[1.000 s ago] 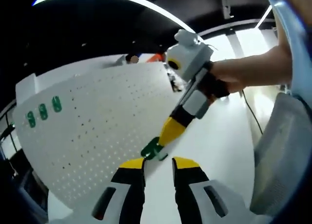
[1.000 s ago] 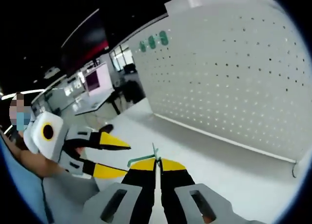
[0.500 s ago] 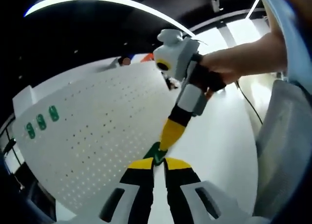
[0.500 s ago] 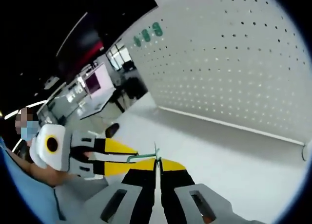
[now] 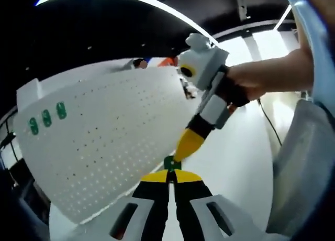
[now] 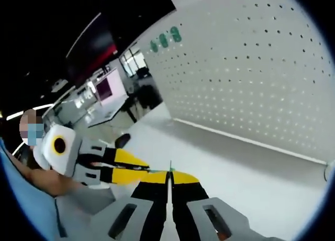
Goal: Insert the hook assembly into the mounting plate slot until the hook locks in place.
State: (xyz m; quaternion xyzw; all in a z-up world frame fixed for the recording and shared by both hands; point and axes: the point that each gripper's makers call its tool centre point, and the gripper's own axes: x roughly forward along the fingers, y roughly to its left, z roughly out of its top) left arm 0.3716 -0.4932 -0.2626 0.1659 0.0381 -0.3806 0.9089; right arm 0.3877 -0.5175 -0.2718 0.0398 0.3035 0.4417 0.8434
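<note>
Above the white table (image 5: 235,162), in the left gripper view, the left gripper (image 5: 169,174) has its yellow-tipped jaws pressed together on a small green hook (image 5: 170,164) — the right gripper (image 5: 189,144), held by a hand (image 5: 261,81), pinches the same piece from above. The white pegboard (image 5: 104,131) stands just beside them, three green tags (image 5: 47,118) near its top corner. In the right gripper view, the right gripper (image 6: 168,174) is clamped on the thin green hook (image 6: 170,166), the left gripper (image 6: 131,165) meeting it there — the pegboard (image 6: 251,78) rises well apart.
</note>
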